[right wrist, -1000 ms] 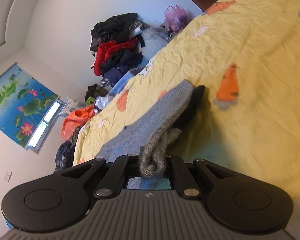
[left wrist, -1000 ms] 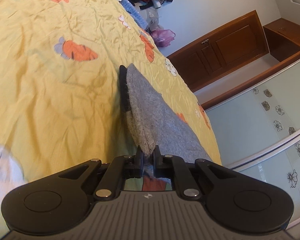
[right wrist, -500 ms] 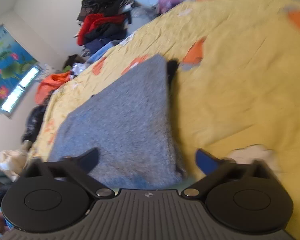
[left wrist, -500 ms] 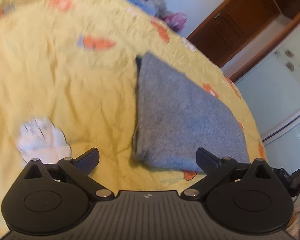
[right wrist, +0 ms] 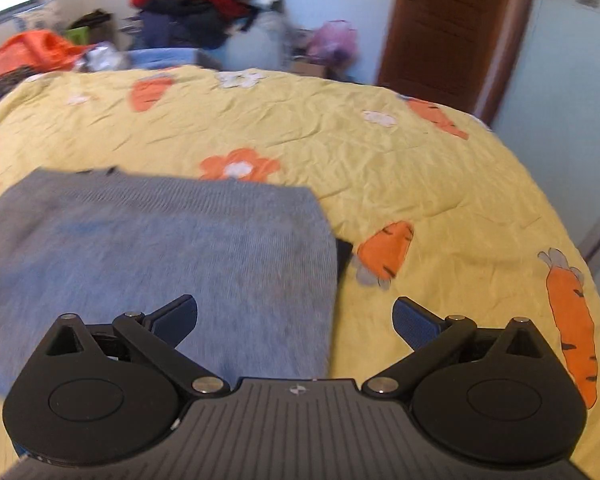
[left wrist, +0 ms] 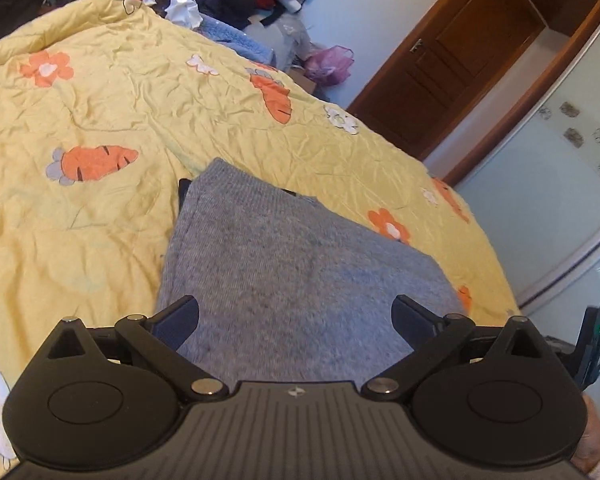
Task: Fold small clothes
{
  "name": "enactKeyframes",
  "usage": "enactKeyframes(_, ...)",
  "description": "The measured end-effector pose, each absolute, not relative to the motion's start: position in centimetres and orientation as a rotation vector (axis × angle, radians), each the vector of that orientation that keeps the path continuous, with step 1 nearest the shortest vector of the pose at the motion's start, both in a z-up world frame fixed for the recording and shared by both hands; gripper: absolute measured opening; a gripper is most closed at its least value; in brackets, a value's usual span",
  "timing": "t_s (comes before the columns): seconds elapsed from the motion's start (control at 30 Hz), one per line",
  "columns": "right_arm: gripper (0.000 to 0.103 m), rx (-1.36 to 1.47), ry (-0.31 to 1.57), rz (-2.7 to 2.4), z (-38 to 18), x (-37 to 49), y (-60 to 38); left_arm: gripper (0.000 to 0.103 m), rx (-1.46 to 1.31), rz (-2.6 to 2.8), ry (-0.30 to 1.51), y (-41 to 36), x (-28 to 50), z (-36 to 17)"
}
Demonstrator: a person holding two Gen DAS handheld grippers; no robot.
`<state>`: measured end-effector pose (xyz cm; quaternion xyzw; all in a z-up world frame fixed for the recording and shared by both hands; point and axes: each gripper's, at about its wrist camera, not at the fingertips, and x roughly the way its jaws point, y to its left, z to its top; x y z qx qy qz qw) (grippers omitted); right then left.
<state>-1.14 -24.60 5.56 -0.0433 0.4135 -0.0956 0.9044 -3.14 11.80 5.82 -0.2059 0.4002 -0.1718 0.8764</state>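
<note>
Black left gripper (left wrist: pixel 295 314) spread wide, holding nothing, above the folded grey knit garment (left wrist: pixel 296 264). Right gripper (right wrist: pixel 295 314) also wide apart, empty, over the garment's right edge. Garment lies flat on the yellow carrot-print bedspread (left wrist: pixel 100 96); clothes pile (right wrist: pixel 204 0) beyond the bed.

sweater (left wrist: pixel 300 276): grey knit cloth, fine ribbing, soft matt nap
bedspread (left wrist: pixel 100 92): yellow printed cloth, creased, matt
left gripper (left wrist: pixel 295 320): matt black plastic, ridged body, shiny metal pivot pins
right gripper (right wrist: pixel 295 318): same matt plastic, textured pads
door (left wrist: pixel 452 56): brown wood, slight sheen
wardrobe panel (left wrist: pixel 560 200): smooth frosted glass
</note>
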Motion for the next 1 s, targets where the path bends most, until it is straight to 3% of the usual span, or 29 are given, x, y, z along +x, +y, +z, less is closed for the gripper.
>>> enactKeyframes(0.2, 0.102, -0.258, 0.809, -0.238, 4.4, 0.8, -21.4, 0.103, -0.352, -0.296, 0.828, 10.9, -2.1, 5.9)
enactKeyframes(0.57, 0.102, -0.205, 0.715, -0.193, 4.1, 2.2, -22.0, 0.103, -0.358, -0.235, 0.808, 11.8, -0.6, 6.0)
enactKeyframes(0.67, 0.102, -0.122, 0.689, -0.156, 4.3, 1.7, -24.0, 0.103, -0.337, -0.230, 0.811, 11.5, -0.1, 6.0)
enactKeyframes(0.87, 0.103, 0.339, 0.653, 0.162, 4.2, -0.3, -28.9, 0.103, -0.397, -0.410, 0.796, 9.9, 1.2, 5.0)
enactKeyframes(1.0, 0.103, 0.328, 0.688, 0.211, 3.5, -0.3, -27.6, 0.103, -0.437, -0.491, 0.811, 8.9, 3.1, 3.1)
